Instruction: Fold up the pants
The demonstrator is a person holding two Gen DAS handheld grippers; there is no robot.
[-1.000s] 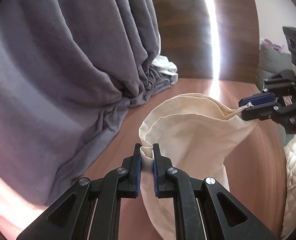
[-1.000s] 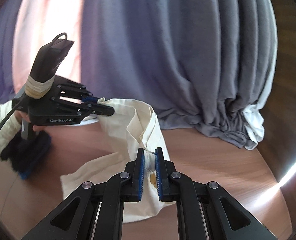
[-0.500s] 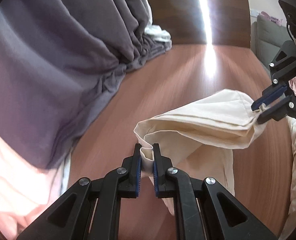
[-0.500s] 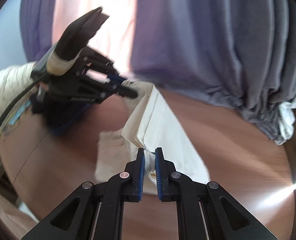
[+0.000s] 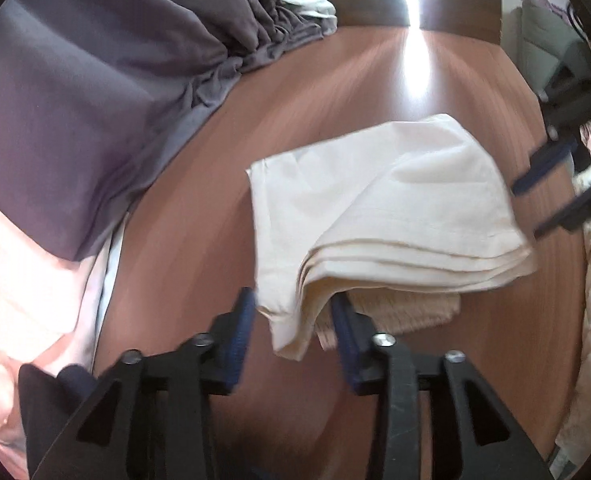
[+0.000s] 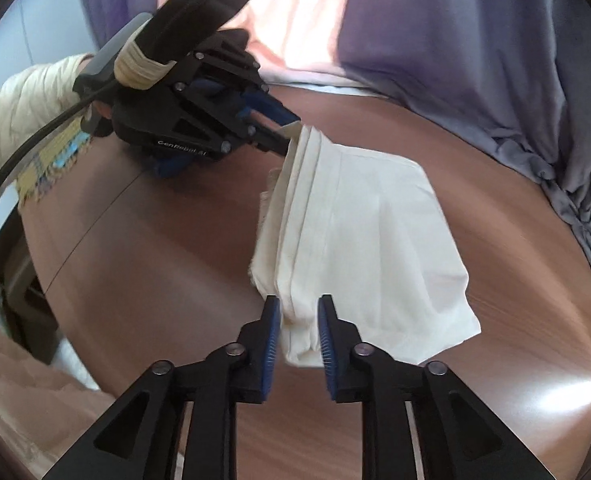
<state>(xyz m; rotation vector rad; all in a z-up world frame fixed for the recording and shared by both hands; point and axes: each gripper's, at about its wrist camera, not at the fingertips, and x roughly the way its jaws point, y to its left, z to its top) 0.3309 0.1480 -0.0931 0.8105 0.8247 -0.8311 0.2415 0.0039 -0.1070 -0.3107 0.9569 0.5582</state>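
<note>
While the folded cream cotton pants (image 5: 379, 208) lay in stacked layers on the reddish-brown wooden table (image 5: 199, 216), the left gripper (image 5: 291, 312) was opening, one corner hanging loose between its blue pads. The right gripper (image 6: 299, 320) was opening too, with the opposite corner between its parted pads. Grey curtains (image 6: 475, 40) hung beyond the table.
</note>
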